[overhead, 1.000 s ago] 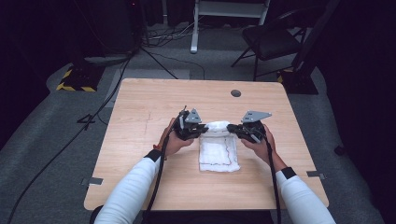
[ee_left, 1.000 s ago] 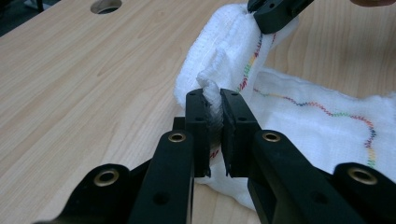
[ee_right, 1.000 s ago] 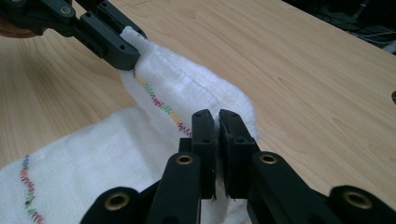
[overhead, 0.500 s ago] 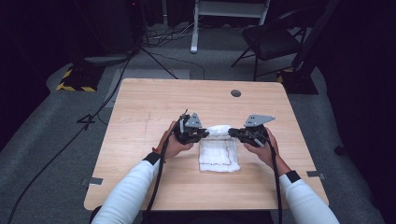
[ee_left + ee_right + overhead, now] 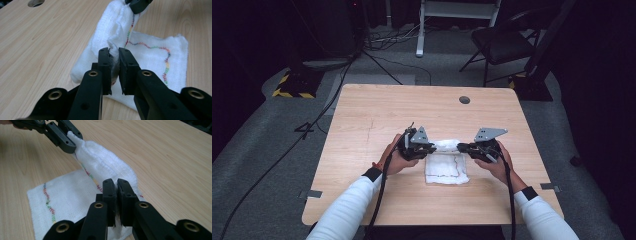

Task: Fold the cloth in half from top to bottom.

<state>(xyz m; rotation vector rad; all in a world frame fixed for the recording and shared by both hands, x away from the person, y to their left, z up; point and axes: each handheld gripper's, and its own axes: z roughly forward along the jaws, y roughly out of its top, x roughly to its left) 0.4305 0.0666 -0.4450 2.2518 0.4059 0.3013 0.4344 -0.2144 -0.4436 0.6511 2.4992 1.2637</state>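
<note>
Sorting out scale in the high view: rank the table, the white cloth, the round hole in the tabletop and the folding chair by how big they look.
1. Table, by far the largest.
2. Folding chair; it stands farther back, so its true size is unsure.
3. White cloth, partly folded.
4. Round hole, smallest.

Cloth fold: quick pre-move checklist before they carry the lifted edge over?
1. Left gripper pinches the white cloth edge: ok, fabric sits between the jaws.
2. Right gripper pinches the cloth's other corner: ok, jaws shut on fabric.
3. Held edge is off the table: ok, it is raised between the grippers.
4. Rest of cloth lies flat: ok, the stitched part lies spread on the wood.
5. Held edge taut: not ok, it bunches and sags.
6. Grip depth enough to hold: cannot tell.
</note>
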